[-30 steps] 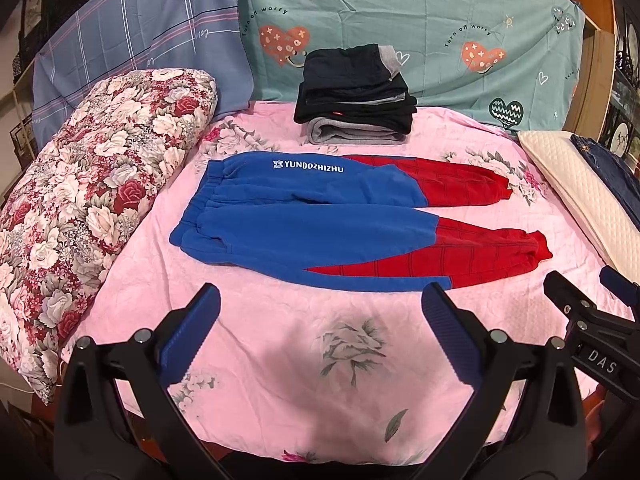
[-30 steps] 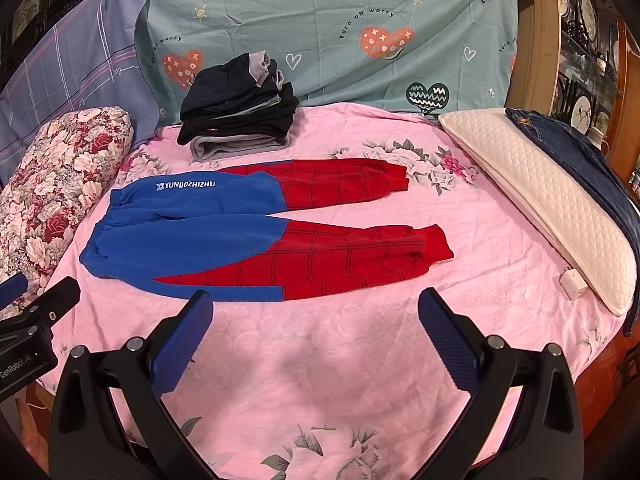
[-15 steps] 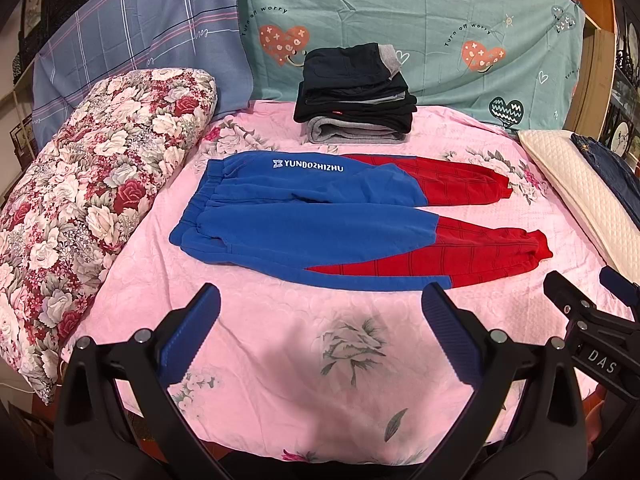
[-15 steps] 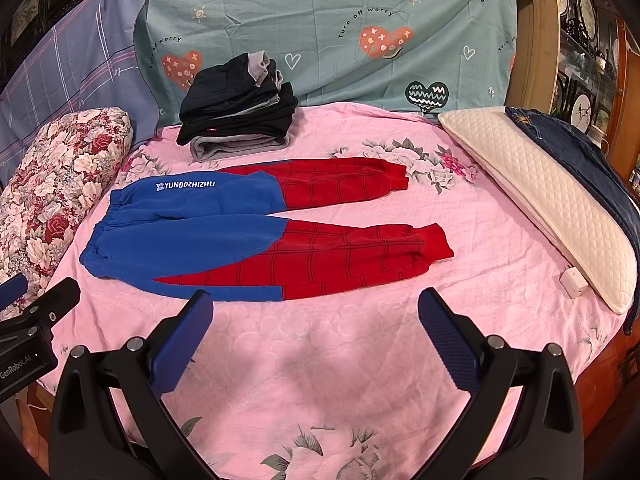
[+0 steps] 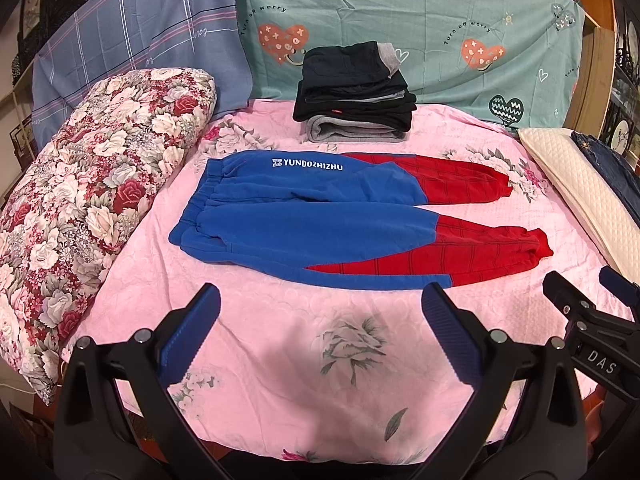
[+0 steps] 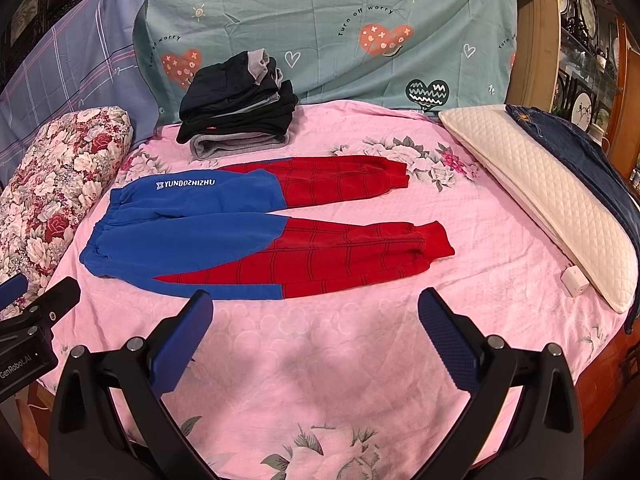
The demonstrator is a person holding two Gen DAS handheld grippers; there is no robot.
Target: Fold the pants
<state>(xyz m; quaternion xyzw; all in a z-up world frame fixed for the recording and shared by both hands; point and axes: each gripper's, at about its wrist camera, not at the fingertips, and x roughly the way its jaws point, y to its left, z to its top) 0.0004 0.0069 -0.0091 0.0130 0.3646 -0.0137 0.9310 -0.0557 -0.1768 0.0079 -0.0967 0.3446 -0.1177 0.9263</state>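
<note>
Floral red-and-white bolster pillow [image 5: 92, 200] lies along the left edge of the pink floral bedsheet [image 5: 280, 360]. Blue-and-red fleece pants [image 5: 340, 216] lie flat mid-bed, legs parted, apparently spread ready for folding. Long axis runs left to right: waistband toward the bolster, red cuffs toward the cream quilted pillow [image 6: 540, 184]. A stack of dark folded garments [image 5: 354, 92] sits behind, touching or just clear, uncertain. Left gripper [image 5: 320, 320] and right gripper [image 6: 314, 324] hover near the bed's front edge, jaws wide apart, holding nothing.

Both wrist views look forward from the bed's [image 5: 280, 360] near edge, set back. Both share the pants [image 5: 320, 216], the left view from farther left.
</note>
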